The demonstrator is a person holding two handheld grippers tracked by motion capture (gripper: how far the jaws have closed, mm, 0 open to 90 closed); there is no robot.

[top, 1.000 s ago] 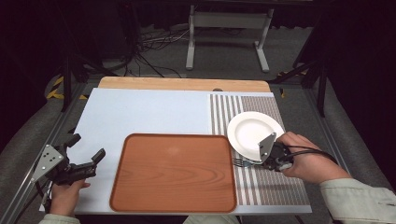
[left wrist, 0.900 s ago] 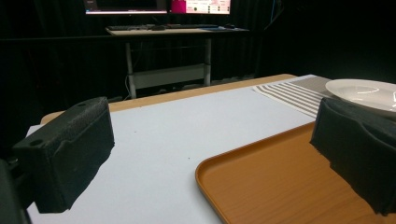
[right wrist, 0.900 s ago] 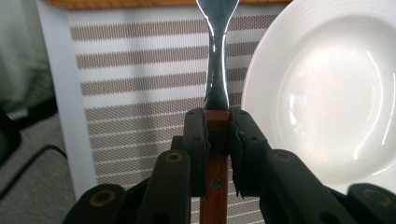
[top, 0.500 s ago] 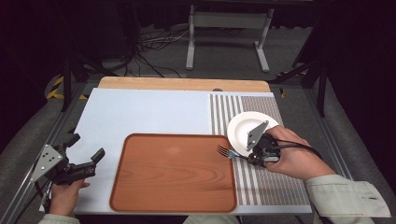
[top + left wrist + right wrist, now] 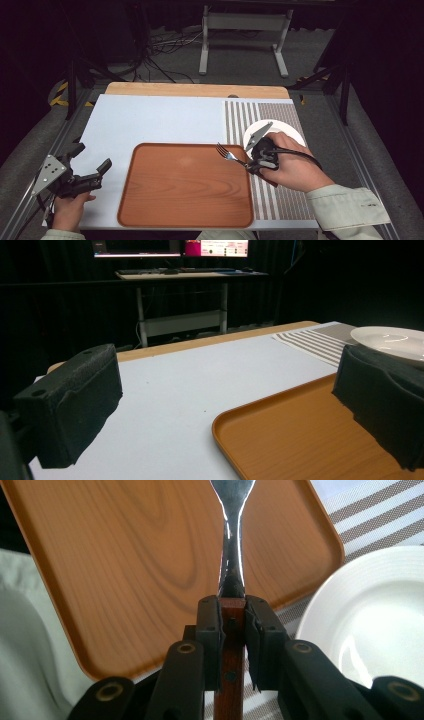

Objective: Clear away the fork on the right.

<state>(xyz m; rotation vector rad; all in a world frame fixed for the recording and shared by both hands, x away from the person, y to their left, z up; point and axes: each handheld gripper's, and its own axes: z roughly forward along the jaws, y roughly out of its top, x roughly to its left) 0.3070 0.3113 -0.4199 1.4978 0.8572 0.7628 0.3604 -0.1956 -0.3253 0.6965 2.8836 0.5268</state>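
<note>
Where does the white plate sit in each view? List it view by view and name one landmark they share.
High view: white plate right of centre on the striped mat, partly behind the right gripper.
Left gripper view: far right edge, beyond the tray.
Right gripper view: lower right, beside the held fork.
Shared landmark: the wooden tray next to the plate.

In the right gripper view, the fork (image 5: 232, 535) loses its tines past the top edge. The right hand (image 5: 292, 167) hides part of the white plate (image 5: 287, 130).
</note>
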